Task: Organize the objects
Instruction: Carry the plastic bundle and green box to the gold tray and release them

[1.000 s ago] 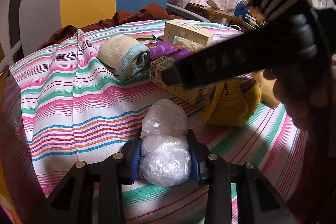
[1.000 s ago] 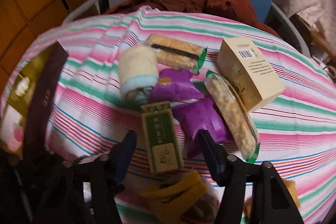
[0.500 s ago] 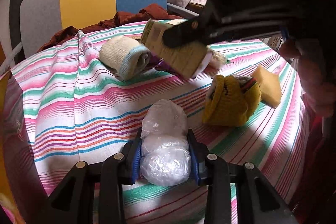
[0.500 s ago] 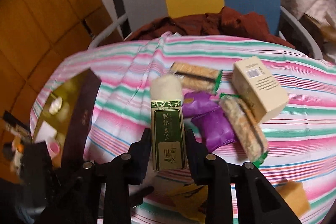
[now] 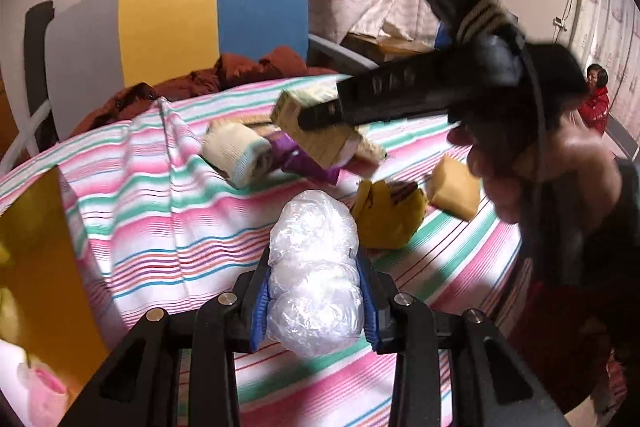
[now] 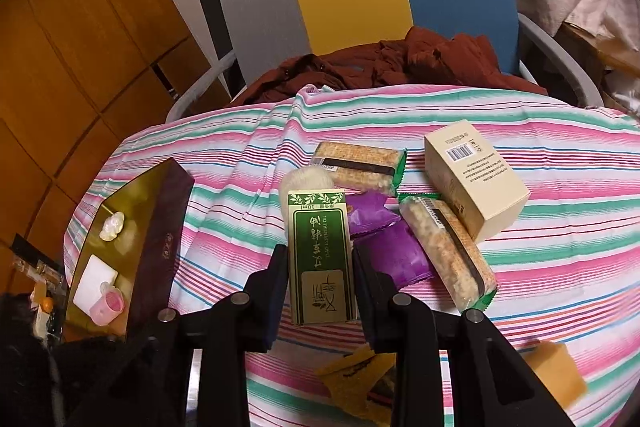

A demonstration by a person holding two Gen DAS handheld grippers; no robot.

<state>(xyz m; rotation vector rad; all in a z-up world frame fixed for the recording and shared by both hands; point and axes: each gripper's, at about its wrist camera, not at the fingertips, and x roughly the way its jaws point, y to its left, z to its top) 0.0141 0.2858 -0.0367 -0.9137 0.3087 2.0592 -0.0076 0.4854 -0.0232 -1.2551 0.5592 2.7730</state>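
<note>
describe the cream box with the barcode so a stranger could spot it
On the striped tablecloth, look far right. The cream box lies against a green-edged cracker pack; it alone is plain cream with a barcode on top.

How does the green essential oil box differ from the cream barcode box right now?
The green box is slim, green-printed and clamped in the right gripper, above the striped cloth. The cream box is bulkier, plain with a barcode, and lies ungripped on the cloth, its near end resting on a snack bar. Both are closed cardboard cartons.
</note>
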